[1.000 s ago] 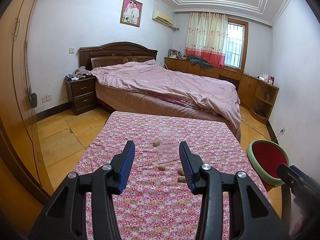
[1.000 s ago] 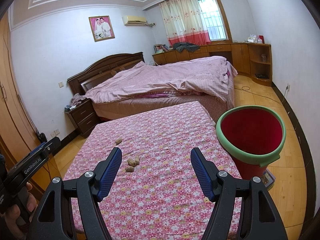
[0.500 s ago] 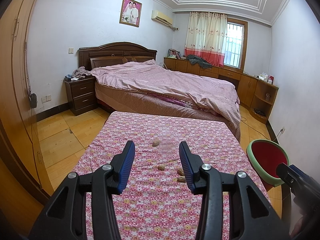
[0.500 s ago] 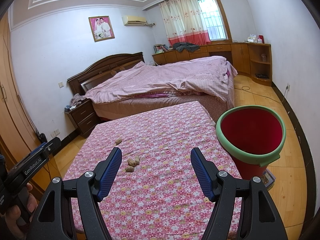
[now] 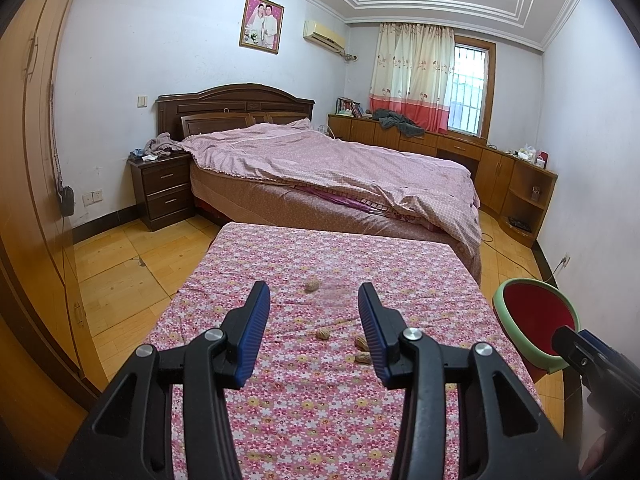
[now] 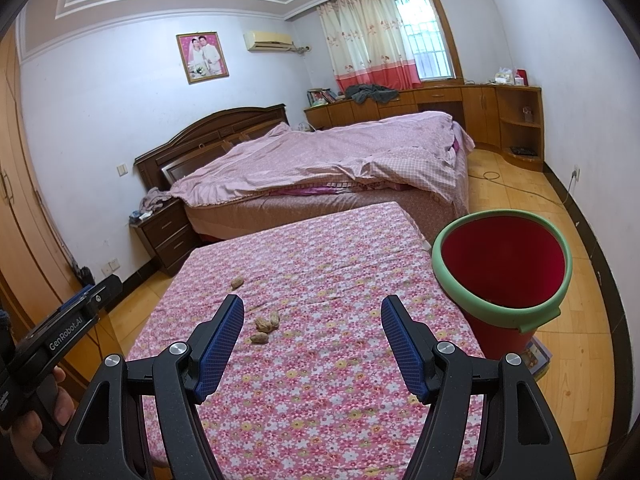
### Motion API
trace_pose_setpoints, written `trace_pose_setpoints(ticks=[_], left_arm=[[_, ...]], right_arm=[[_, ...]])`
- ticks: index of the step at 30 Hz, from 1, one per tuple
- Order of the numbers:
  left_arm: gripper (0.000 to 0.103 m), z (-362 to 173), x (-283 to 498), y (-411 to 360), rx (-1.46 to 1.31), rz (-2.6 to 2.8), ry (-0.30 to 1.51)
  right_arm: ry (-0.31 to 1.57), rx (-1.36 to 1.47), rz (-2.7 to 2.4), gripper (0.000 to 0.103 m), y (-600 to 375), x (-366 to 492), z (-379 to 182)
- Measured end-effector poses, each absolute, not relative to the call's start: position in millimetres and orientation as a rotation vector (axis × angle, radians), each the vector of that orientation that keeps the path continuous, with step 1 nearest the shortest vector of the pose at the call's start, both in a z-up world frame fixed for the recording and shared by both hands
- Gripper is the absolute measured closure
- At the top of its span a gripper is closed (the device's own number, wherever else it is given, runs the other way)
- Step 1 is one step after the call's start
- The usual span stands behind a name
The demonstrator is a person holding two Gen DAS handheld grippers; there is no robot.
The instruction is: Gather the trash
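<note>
The left gripper [image 5: 312, 300] hangs above the near half of a tabletop covered in a pink floral cloth [image 5: 320, 420], its blue-padded jaws spread wide with nothing between them. The right gripper [image 6: 312, 316] hangs over the same cloth, jaws wide apart too and empty.

The trash is four small brown nut shells lying on the cloth. A lone brown shell [image 5: 311, 285] sits farther out, near the middle of the tabletop. Three more form a loose cluster closer in: a round shell [image 5: 322, 333] between the left gripper's jaws in the left wrist view, and two shells [image 5: 362, 343] just beside the inner face of its right jaw, partly hidden by it. In the right wrist view the cluster [image 6: 266, 325] lies just right of that gripper's left jaw, with the lone shell [image 6: 237, 282] farther and to the left.

A red plastic bucket with a pale green rim [image 6: 500, 312] stands on the wooden floor just beside the right edge of the tabletop; whether it touches the cloth cannot be told. Its inside shows only red as far as can be seen.

Beyond the far end of the tabletop stands a bed with a pink quilt [image 5: 332, 168], a dark wooden nightstand [image 5: 164, 188] to its left.
</note>
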State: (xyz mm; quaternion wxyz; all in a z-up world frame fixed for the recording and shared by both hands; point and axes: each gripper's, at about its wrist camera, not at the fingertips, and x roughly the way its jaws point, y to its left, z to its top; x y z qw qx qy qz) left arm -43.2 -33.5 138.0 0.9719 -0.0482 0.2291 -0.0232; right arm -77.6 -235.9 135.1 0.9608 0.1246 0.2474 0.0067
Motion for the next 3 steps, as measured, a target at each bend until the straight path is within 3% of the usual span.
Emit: trace_pose_setpoints(ticks=[3], left_arm=[[0.057,137.9,-43.0,-33.4,-0.098,-0.05,0.464]], right_arm=[[0.502,0.253,0.013,0.03,-235.8,-77.5,134.6]])
